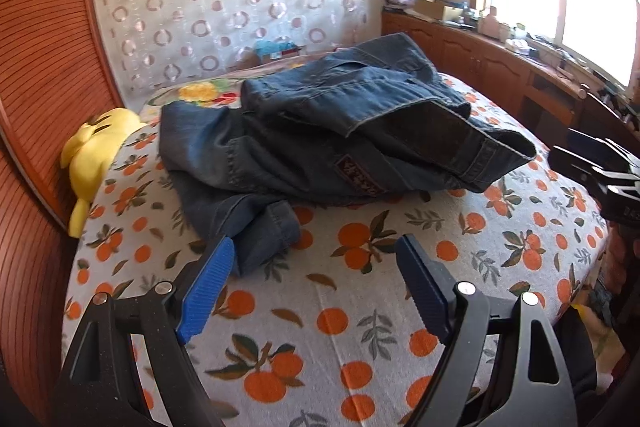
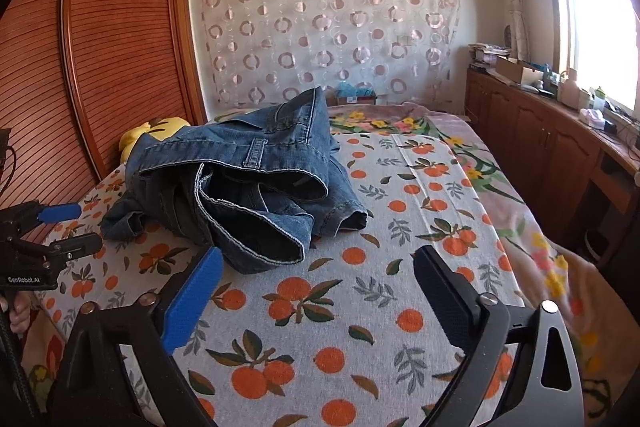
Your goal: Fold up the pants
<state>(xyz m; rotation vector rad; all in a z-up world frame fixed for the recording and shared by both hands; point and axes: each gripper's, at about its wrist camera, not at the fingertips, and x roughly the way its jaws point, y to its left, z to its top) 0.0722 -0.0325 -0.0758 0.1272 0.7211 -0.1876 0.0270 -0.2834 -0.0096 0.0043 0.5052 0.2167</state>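
Observation:
A pair of blue denim pants (image 1: 320, 131) lies crumpled in a heap on the bed, waistband toward the right in the left wrist view. The same heap shows in the right wrist view (image 2: 240, 187), left of centre. My left gripper (image 1: 316, 247) is open and empty, its blue left finger close to a pant leg hem (image 1: 268, 239). My right gripper (image 2: 320, 259) is open and empty, just in front of the nearest fold of denim. The right gripper also shows at the right edge of the left wrist view (image 1: 596, 167), and the left gripper at the left edge of the right wrist view (image 2: 52, 227).
The bed carries an orange-fruit print sheet (image 1: 360, 327). A yellow plush toy (image 1: 96, 151) lies at the left edge by the wooden slatted wardrobe (image 1: 36, 67). A wooden cabinet (image 2: 560, 139) with clutter runs under the window at the right. A patterned curtain (image 2: 328, 27) hangs behind the bed.

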